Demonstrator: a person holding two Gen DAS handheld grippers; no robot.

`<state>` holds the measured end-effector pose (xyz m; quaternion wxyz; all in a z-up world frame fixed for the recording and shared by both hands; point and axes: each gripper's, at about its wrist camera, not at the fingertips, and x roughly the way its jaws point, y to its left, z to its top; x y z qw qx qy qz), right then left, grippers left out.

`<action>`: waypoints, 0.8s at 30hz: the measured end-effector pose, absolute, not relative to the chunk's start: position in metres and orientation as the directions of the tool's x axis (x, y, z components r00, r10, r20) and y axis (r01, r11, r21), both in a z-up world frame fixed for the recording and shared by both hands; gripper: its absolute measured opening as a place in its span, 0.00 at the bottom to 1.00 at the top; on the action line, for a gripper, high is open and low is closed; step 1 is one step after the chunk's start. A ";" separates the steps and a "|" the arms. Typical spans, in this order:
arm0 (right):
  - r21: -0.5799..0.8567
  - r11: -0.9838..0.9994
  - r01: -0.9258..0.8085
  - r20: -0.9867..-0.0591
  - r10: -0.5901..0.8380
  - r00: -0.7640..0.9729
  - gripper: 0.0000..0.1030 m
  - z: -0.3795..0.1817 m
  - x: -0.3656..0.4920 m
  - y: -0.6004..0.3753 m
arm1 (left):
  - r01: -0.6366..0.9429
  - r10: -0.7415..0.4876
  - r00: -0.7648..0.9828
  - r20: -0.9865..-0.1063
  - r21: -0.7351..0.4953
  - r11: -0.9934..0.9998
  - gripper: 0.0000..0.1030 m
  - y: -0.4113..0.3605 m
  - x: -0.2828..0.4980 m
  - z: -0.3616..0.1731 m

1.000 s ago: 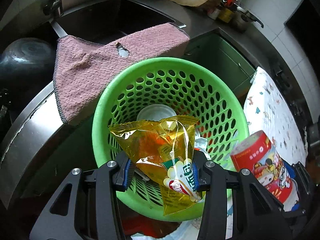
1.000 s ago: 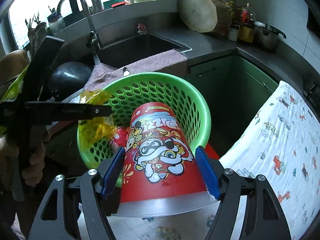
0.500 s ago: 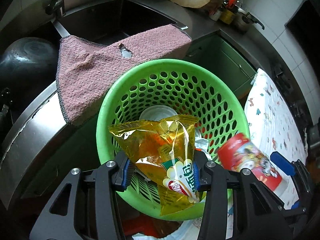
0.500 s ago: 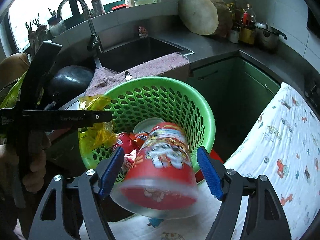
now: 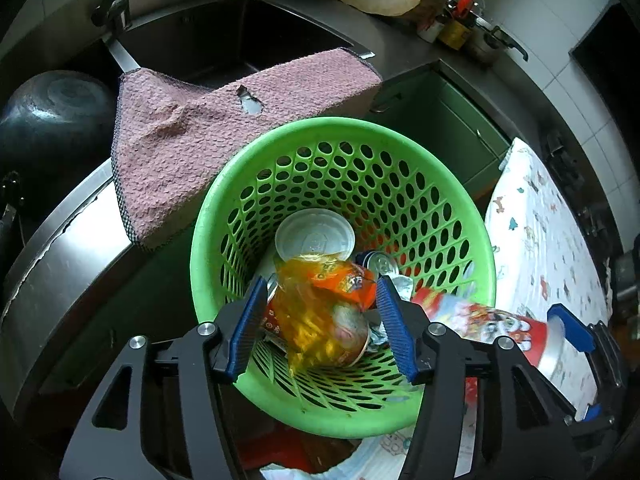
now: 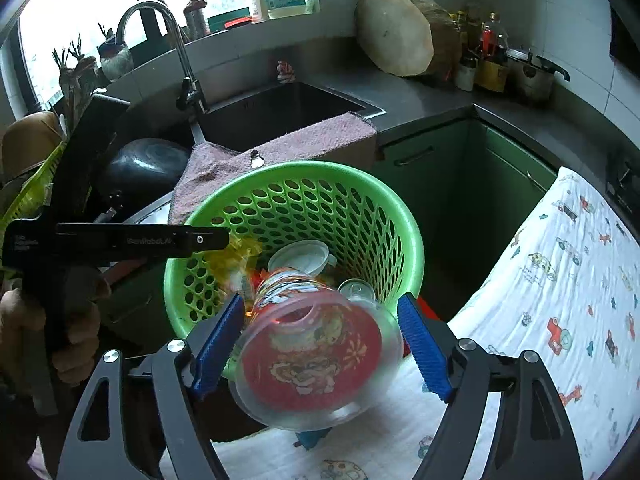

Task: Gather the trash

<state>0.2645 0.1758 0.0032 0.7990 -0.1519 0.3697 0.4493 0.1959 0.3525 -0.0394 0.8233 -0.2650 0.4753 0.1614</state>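
Observation:
A green perforated basket [image 5: 400,152] [image 6: 384,204] stands below both grippers and holds a white lid [image 5: 314,236], a can [image 5: 382,262] and other trash. My left gripper [image 5: 320,326] is open above it. A yellow snack bag [image 5: 320,312], blurred, drops free between its fingers. My right gripper [image 6: 322,344] is open over the basket's near rim. A red noodle cup [image 6: 316,356] [image 5: 492,326], blurred and tipped mouth toward the basket, drops free between its fingers.
A pink towel [image 5: 200,136] hangs over the steel sink edge [image 5: 68,232] behind the basket. A black wok [image 5: 48,120] sits left of it. A patterned white cloth [image 6: 560,280] covers the surface at right. Green cabinets [image 6: 460,184] stand behind.
Both grippers opened. The snack bag left the left gripper and falls into the basket. The noodle cup tipped forward out of the right gripper toward the basket.

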 end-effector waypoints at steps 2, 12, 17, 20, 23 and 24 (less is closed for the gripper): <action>0.089 0.549 -0.831 -0.723 0.609 0.325 0.74 0.005 0.263 0.175 | -0.515 0.012 0.497 -0.868 -0.283 0.809 0.55 0.352 0.196 -0.039; 0.093 0.551 -0.829 -0.712 0.619 0.331 0.76 0.010 0.257 0.166 | -0.504 0.013 0.505 -0.863 -0.282 0.816 0.55 0.346 0.191 -0.035; 0.106 0.556 -0.824 -0.703 0.629 0.333 0.78 0.012 0.251 0.154 | -0.494 0.014 0.517 -0.856 -0.285 0.822 0.55 0.340 0.185 -0.030; 0.110 0.562 -0.820 -0.699 0.630 0.338 0.79 0.014 0.248 0.144 | -0.487 0.032 0.524 -0.851 -0.269 0.831 0.55 0.333 0.180 -0.027; 0.115 0.570 -0.813 -0.696 0.631 0.344 0.79 0.015 0.244 0.134 | -0.474 0.038 0.531 -0.846 -0.259 0.842 0.67 0.324 0.176 -0.022; 0.113 0.575 -0.810 -0.694 0.629 0.350 0.80 0.016 0.244 0.131 | -0.473 0.050 0.540 -0.840 -0.254 0.844 0.69 0.319 0.172 -0.018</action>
